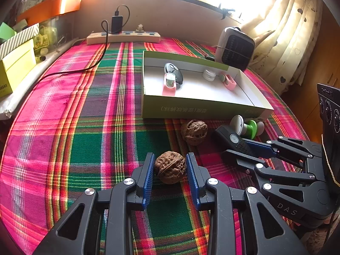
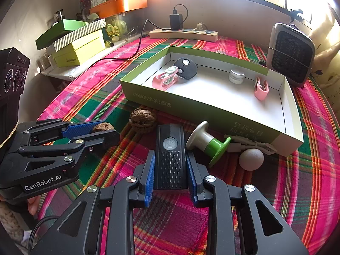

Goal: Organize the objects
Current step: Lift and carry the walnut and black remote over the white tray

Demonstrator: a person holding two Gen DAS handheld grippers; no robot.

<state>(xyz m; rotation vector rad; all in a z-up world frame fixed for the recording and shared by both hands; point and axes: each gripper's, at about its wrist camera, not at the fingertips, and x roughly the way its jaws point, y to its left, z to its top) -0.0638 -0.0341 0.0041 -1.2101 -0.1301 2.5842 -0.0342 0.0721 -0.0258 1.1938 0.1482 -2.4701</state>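
Observation:
My left gripper (image 1: 170, 167) is shut on a brown walnut (image 1: 170, 166) resting on the plaid cloth; it shows in the right wrist view (image 2: 102, 130) too. A second walnut (image 1: 194, 131) lies ahead of it, near the box. My right gripper (image 2: 171, 170) is shut on a black device with a power button (image 2: 170, 159), also seen in the left wrist view (image 1: 234, 141). The green-sided white box (image 2: 212, 110) holds two pink clips (image 2: 164, 79), a black round item (image 2: 187, 68) and a small white jar (image 2: 236, 76).
A white-and-green spool (image 2: 209, 144), a white cable (image 2: 246, 144) and a beige ball (image 2: 251, 156) lie by the box's near wall. A small heater (image 2: 290, 55) stands at the back right, a power strip (image 2: 183, 34) at the back, stacked boxes (image 2: 78, 48) at the left.

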